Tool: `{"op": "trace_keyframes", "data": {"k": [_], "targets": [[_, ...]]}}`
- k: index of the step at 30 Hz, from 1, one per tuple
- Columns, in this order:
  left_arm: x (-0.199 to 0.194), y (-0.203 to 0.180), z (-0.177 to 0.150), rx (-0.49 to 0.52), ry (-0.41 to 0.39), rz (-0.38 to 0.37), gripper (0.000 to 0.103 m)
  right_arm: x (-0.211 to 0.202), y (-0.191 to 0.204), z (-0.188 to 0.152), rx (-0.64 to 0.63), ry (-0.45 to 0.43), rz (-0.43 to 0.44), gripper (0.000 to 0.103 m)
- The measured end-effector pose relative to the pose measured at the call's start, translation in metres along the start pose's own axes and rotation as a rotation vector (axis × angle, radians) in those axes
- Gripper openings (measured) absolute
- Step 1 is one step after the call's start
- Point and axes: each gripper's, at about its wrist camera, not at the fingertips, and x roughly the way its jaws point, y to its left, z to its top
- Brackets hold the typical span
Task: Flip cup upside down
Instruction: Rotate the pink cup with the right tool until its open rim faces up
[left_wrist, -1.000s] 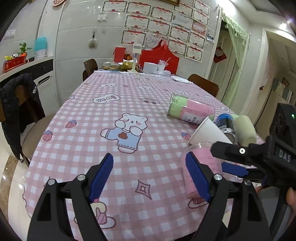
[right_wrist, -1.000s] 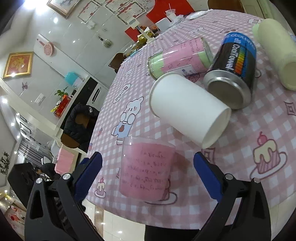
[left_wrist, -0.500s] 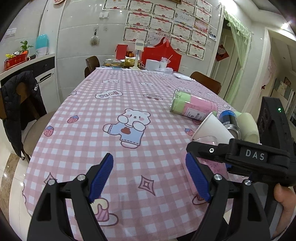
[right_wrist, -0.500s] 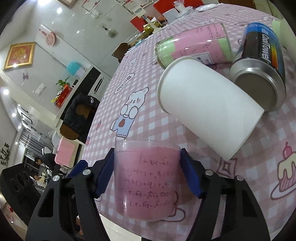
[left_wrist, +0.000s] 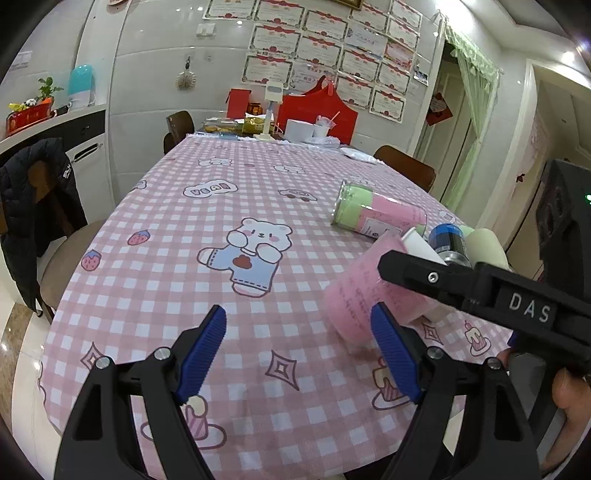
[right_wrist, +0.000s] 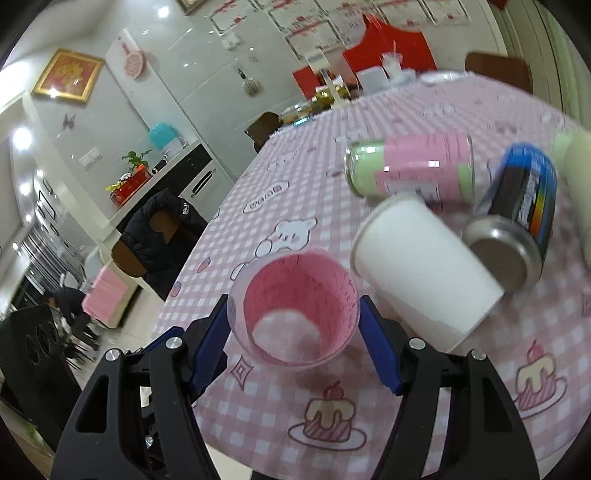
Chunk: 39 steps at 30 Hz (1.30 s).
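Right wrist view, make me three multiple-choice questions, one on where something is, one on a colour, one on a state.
1. Where does the white paper cup lie relative to the pink plastic cup?
A. Inside it
B. Beside it on the checked tablecloth, nearer the blue and black can
C. On the floor

2. What colour are the pads of the right gripper?
A. Blue
B. Red
C. Yellow

3. What state is the pink plastic cup in?
A. Standing free and upright
B. Crushed flat
C. Clamped and tilted

Answers: 1 B, the white cup lies on its side between pink cup and can. 2 A, both pads show blue ribbing. 3 C, the pads press its sides and its open mouth faces the camera.
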Motion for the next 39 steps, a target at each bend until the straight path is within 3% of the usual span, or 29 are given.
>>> {"op": "trace_keyframes", "data": {"k": [8, 20, 39], "targets": [[0.003, 0.004, 0.001, -0.012, 0.009, 0.012, 0.079, 0.005, 0.013, -0.007, -0.174, -0.114, -0.156, 0.065], [0.01, 0.005, -0.001, 0.018, 0.039, 0.056, 0.079, 0.013, 0.003, -0.016, -0.178, -0.104, -0.135, 0.065], [0.0, 0.01, -0.003, 0.002, 0.017, 0.021, 0.079, 0.001, -0.002, -0.029, -0.132, -0.085, -0.086, 0.069]]}}
